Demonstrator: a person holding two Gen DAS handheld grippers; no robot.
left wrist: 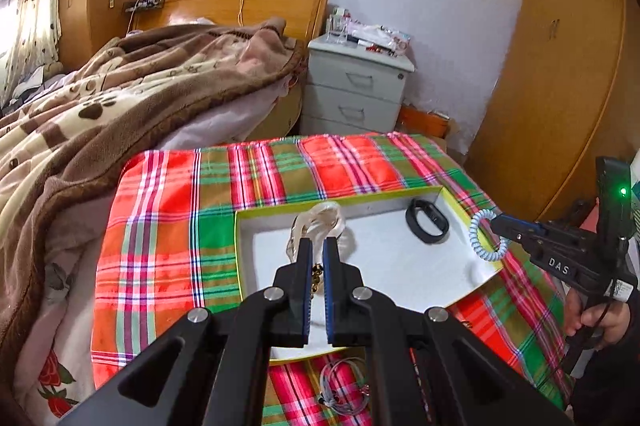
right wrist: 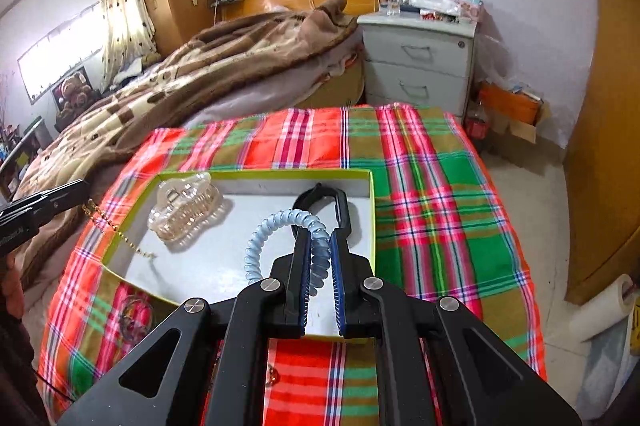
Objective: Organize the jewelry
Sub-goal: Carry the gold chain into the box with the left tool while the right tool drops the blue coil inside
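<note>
Where the plaid cloth [right wrist: 432,186] covers the table, we see a shallow box with a yellow-green rim [right wrist: 256,173]. The left gripper [left wrist: 318,246] pinches a gold chain [left wrist: 317,276]; in the right wrist view the chain [right wrist: 116,230] trails over the box's left wall. The right gripper [right wrist: 320,238] clamps a pale blue spiral hair tie [right wrist: 256,246] above the box floor. Inside lie a clear claw hair clip [right wrist: 184,214] and a black wristband [left wrist: 427,222], partly hidden behind the right gripper's fingers. A thin wire necklace [left wrist: 340,392] on the cloth is largely masked by the left gripper's body.
</note>
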